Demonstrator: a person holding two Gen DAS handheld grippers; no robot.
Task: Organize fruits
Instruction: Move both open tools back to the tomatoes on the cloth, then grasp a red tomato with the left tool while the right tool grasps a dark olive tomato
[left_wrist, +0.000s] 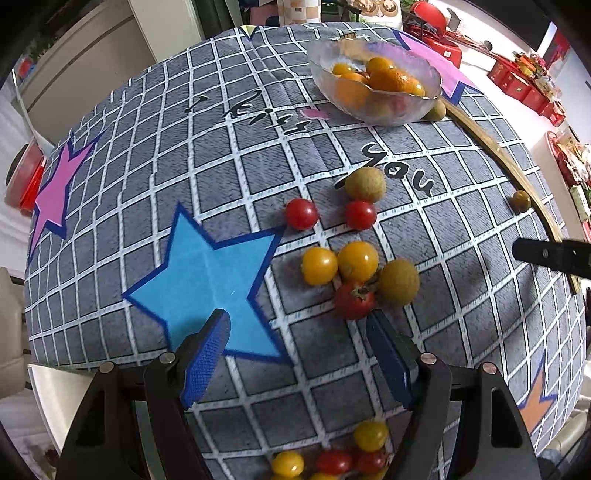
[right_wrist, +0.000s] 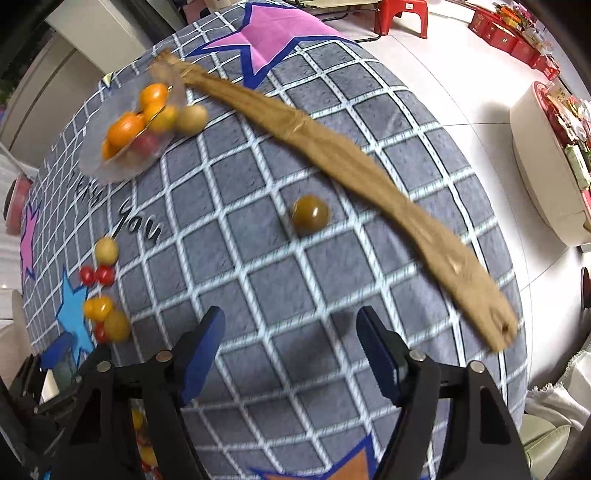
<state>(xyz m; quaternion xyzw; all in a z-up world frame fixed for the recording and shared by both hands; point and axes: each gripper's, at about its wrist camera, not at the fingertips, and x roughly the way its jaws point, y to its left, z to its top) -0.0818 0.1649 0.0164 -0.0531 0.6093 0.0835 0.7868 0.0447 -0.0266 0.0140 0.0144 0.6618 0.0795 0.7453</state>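
Observation:
A glass bowl (left_wrist: 373, 107) holding oranges and small tomatoes sits at the far side of the checked cloth; it also shows in the right wrist view (right_wrist: 110, 162). My left gripper (left_wrist: 299, 332) is open and empty, just short of a cluster of yellow tomatoes (left_wrist: 356, 260), a red tomato (left_wrist: 354, 301) and a longan (left_wrist: 399, 282). Two red tomatoes (left_wrist: 302, 213) and another longan (left_wrist: 365, 183) lie farther on. My right gripper (right_wrist: 291, 330) is open and empty, short of a lone olive-brown fruit (right_wrist: 310, 214).
A long tan cloth strip (right_wrist: 369, 166) crosses the table's right side. A longan (right_wrist: 192, 117) rests beside the bowl. More tomatoes (left_wrist: 332, 459) lie under the left gripper. The table edge (right_wrist: 517, 280) drops to white floor, with red boxes (right_wrist: 509, 33) beyond.

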